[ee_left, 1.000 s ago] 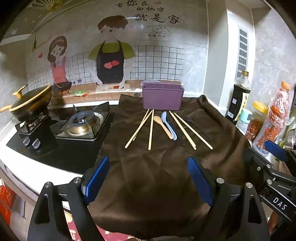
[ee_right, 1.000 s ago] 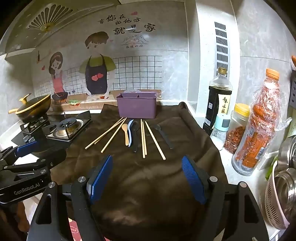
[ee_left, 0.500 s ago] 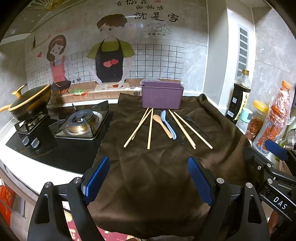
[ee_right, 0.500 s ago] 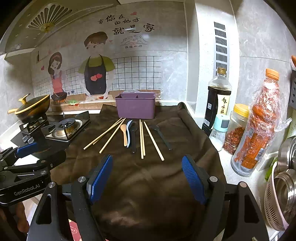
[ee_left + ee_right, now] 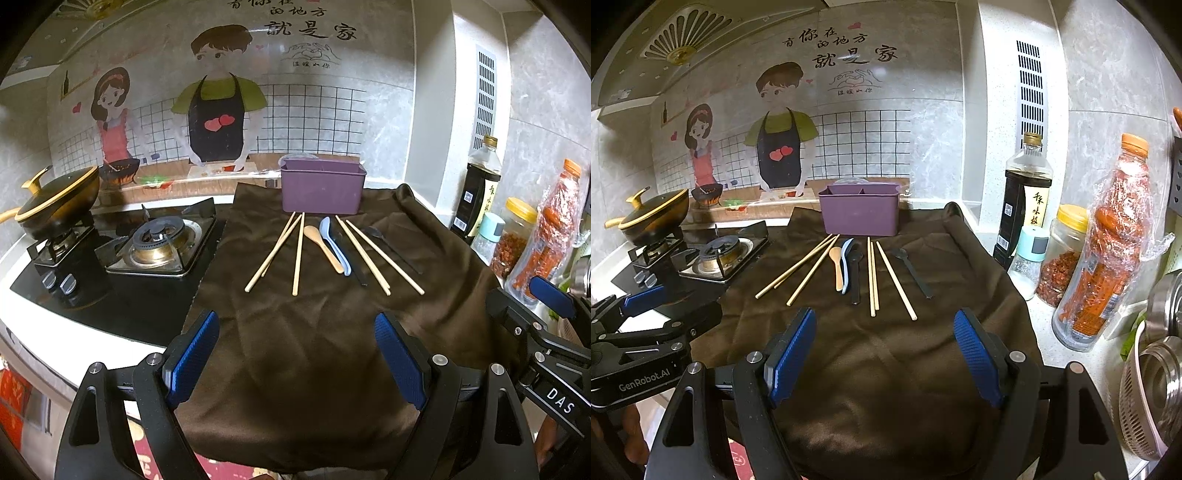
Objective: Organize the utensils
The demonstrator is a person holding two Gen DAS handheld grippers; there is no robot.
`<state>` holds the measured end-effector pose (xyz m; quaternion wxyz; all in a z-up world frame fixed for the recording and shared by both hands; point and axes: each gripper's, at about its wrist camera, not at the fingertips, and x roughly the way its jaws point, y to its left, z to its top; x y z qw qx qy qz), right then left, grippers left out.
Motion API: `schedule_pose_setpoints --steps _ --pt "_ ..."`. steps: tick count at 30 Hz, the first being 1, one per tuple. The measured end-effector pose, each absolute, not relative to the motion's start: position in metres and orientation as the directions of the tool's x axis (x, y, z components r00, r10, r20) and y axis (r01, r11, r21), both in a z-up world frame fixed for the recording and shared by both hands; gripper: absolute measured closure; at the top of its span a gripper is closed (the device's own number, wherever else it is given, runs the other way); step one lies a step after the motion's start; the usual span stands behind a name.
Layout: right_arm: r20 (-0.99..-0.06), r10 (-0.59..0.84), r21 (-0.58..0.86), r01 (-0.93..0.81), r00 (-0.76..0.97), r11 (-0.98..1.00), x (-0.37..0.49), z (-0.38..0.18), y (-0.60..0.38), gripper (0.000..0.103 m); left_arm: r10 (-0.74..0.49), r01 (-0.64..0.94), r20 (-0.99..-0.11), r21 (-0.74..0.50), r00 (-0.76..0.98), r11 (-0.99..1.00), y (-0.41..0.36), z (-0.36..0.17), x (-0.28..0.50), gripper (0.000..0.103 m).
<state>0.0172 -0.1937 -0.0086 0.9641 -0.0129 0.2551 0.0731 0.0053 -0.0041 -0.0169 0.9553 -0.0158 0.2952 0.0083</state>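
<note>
A purple utensil holder (image 5: 323, 190) (image 5: 859, 214) stands at the back of a brown cloth (image 5: 314, 350) (image 5: 905, 369). In front of it lie wooden chopsticks (image 5: 275, 251) (image 5: 798, 266), a wooden spoon (image 5: 322, 246) (image 5: 837, 267), a light blue spoon (image 5: 335, 245) (image 5: 846, 258), more chopsticks (image 5: 373, 254) (image 5: 882, 277) and two black spoons (image 5: 393, 246) (image 5: 913, 271). My left gripper (image 5: 297, 363) and right gripper (image 5: 884, 354) are both open and empty, held above the cloth's near edge, well short of the utensils.
A gas stove (image 5: 159, 245) with a lidded black wok (image 5: 57, 205) is on the left. A soy sauce bottle (image 5: 1023, 199), a chilli jar (image 5: 1062, 254), a wrapped orange-capped bottle (image 5: 1104, 254) and steel bowls (image 5: 1160, 369) stand on the right.
Both grippers have drifted slightly; the utensils sit a touch lower and nearer in view. Nothing was grasped or moved.
</note>
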Motion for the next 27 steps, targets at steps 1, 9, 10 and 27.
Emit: schedule_pose_setpoints --steps 1,9,10,27 --pt "-0.494 0.134 0.013 -0.147 0.859 0.989 0.0172 -0.0084 -0.1935 0.028 0.006 -0.025 -0.565 -0.026 0.825 0.999 -0.0043 -0.0173 0.0053 0.017" --pt "-0.495 0.133 0.012 -0.146 0.858 0.989 0.0188 -0.0091 -0.1947 0.028 0.005 -0.025 -0.566 -0.026 0.824 0.999 -0.0041 -0.0172 0.0057 0.017" --pt "-0.495 0.132 0.012 -0.145 0.859 0.989 0.0182 -0.0082 -0.1943 0.028 0.005 -0.024 -0.566 -0.027 0.824 0.999 -0.0040 -0.0171 0.0057 0.017" --pt "-0.496 0.132 0.016 -0.143 0.858 0.990 0.0205 -0.0091 -0.1967 0.028 0.003 -0.023 -0.571 -0.029 0.821 0.999 -0.0096 -0.0212 0.0058 0.017"
